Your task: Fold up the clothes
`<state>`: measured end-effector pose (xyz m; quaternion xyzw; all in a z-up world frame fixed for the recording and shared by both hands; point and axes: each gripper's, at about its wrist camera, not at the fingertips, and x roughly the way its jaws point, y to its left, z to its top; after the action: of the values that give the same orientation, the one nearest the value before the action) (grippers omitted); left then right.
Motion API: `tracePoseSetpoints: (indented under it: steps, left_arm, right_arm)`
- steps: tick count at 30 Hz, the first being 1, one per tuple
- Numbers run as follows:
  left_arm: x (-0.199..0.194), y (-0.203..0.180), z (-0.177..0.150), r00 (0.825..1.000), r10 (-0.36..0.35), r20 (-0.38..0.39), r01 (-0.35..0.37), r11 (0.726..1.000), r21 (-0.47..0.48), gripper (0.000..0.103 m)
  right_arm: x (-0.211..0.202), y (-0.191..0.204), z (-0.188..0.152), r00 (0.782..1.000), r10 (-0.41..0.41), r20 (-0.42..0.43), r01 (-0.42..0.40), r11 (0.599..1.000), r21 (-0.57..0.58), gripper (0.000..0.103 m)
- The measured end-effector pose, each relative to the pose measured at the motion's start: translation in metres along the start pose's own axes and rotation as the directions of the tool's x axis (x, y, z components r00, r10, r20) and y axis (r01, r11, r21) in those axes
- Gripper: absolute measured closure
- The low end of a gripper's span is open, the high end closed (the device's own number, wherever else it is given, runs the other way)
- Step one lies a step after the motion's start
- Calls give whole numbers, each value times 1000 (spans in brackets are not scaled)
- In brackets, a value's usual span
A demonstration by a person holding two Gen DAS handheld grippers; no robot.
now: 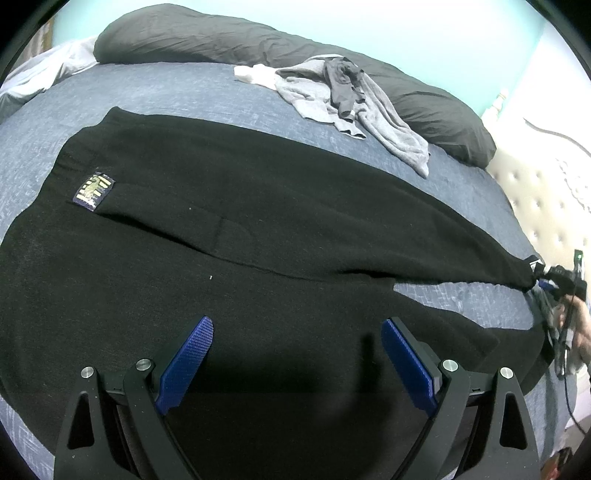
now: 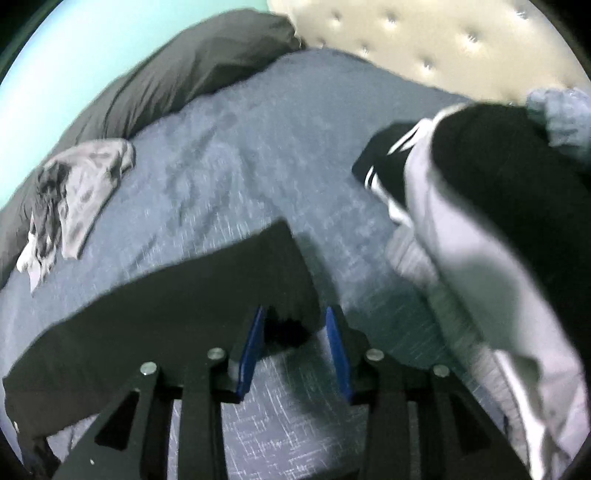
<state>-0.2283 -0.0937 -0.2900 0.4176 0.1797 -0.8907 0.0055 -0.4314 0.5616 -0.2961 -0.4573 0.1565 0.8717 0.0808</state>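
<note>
A pair of black trousers [image 1: 229,229] lies spread flat on the blue bedcover [image 1: 166,92], with a woven label [image 1: 94,190] near the waist. My left gripper [image 1: 297,325] hovers open over the waist end, and nothing sits between its blue pads. The upper leg stretches right to its cuff, where my right gripper [image 1: 537,275] is, held by a person's hand [image 1: 580,332]. In the right wrist view the cuff [image 2: 291,325] lies between the blue pads of my right gripper [image 2: 295,332]. The pads stand apart, with a gap on the right side, so the gripper is open.
A heap of grey clothes [image 1: 343,99] [image 2: 70,192] lies by the dark pillows [image 1: 221,40]. A tufted headboard [image 2: 406,33] closes off the bed's end. Black and white garments [image 2: 480,177] are piled at the right of the right wrist view.
</note>
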Motion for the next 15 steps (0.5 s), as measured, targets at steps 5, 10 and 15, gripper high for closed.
tracePoseSetpoints:
  steps: [5, 10, 15]
  left_arm:
    - [0, 0, 0, 1000, 2, -1, -2, 1000, 2, 8]
    - [1, 0, 0, 1000, 4, -1, -4, 1000, 2, 8]
    - [3, 0, 0, 1000, 9, -2, -9, 1000, 5, 8]
  right_arm:
    - [5, -8, 12, 999, 43, 12, -44, 997, 60, 61]
    - [28, -8, 24, 998, 45, -43, -41, 996, 75, 59]
    - [41, -3, 22, 997, 37, -72, -35, 999, 32, 76]
